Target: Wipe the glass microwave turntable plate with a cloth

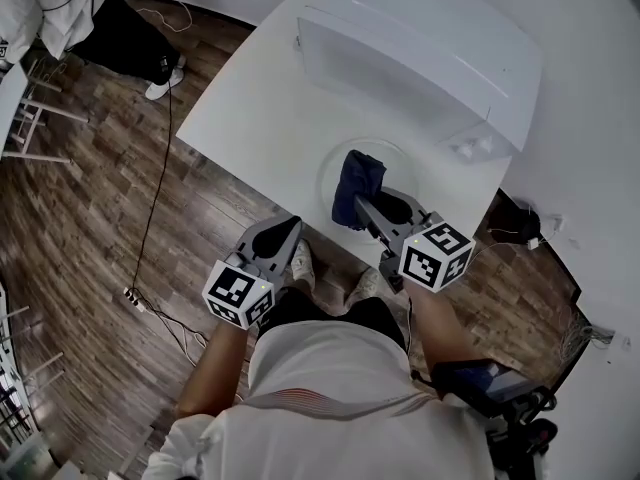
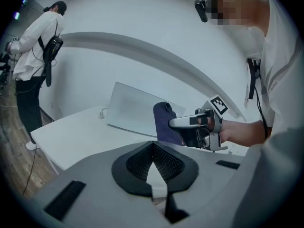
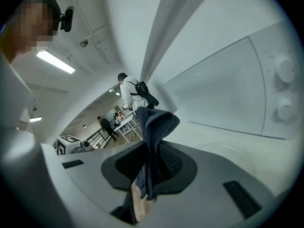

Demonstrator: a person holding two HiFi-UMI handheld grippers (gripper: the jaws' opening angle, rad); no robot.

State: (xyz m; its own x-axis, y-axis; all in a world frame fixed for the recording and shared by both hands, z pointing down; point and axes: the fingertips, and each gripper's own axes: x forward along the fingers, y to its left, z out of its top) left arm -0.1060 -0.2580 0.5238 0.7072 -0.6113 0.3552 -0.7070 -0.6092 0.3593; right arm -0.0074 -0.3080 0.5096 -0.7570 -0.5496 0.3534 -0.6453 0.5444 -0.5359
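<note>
White table (image 1: 250, 133) sits ahead of both grippers, with the white microwave (image 1: 420, 58) at its far side, beyond the right gripper (image 1: 362, 206). The glass turntable plate (image 1: 329, 165) lies flat on the table just below and ahead of the right gripper's tips, on the near side of the microwave. The right gripper's jaws are clamped on a dark blue cloth (image 1: 358, 180), which bunches out past the tips over the plate; cloth-to-plate contact can't be confirmed. The left gripper (image 1: 285, 230) is left of the right one, back at the table's near edge and off the plate, jaws closed together with nothing between them.
</note>
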